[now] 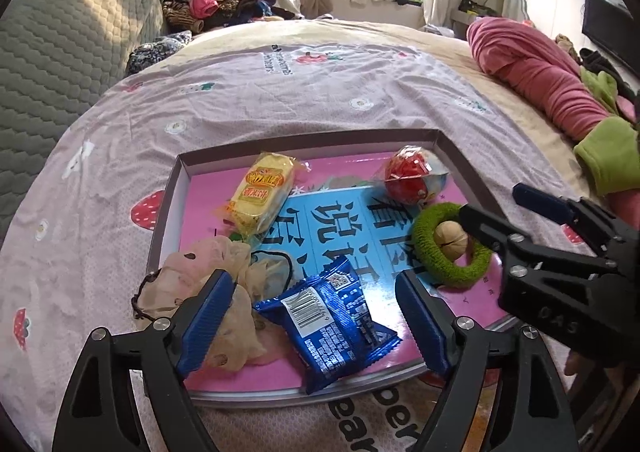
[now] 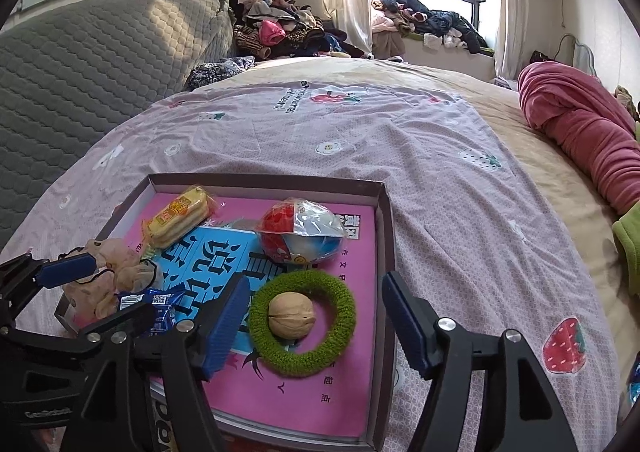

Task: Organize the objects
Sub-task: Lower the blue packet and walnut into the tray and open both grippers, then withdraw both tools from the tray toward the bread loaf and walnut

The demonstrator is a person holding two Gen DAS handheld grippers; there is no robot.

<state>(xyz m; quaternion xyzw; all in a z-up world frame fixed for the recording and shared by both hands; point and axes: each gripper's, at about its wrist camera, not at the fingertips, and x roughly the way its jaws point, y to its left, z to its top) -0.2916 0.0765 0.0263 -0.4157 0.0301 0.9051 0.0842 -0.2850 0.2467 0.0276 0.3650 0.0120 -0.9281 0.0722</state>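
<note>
A shallow box lid (image 1: 308, 140) (image 2: 268, 182) with a pink and blue printed floor lies on the bed. In it are a yellow cake packet (image 1: 262, 190) (image 2: 178, 216), a red wrapped ball (image 1: 408, 176) (image 2: 300, 232), a green scrunchie (image 1: 452, 248) (image 2: 304, 328) ringed around a walnut (image 1: 450, 240) (image 2: 290, 316), a blue snack packet (image 1: 328, 320) (image 2: 154, 312) and a beige scrunchie (image 1: 208, 284) (image 2: 116, 272). My left gripper (image 1: 320, 320) (image 2: 88, 292) is open around the blue packet. My right gripper (image 2: 316, 326) (image 1: 496, 208) is open around the green scrunchie.
The lid rests on a pink strawberry-print sheet (image 1: 280, 92) (image 2: 440, 172). A grey quilted headboard (image 1: 60, 52) stands at the left. A rolled pink and green blanket (image 1: 540, 72) (image 2: 580, 132) lies at the right. Clothes (image 1: 208, 4) are piled beyond the bed.
</note>
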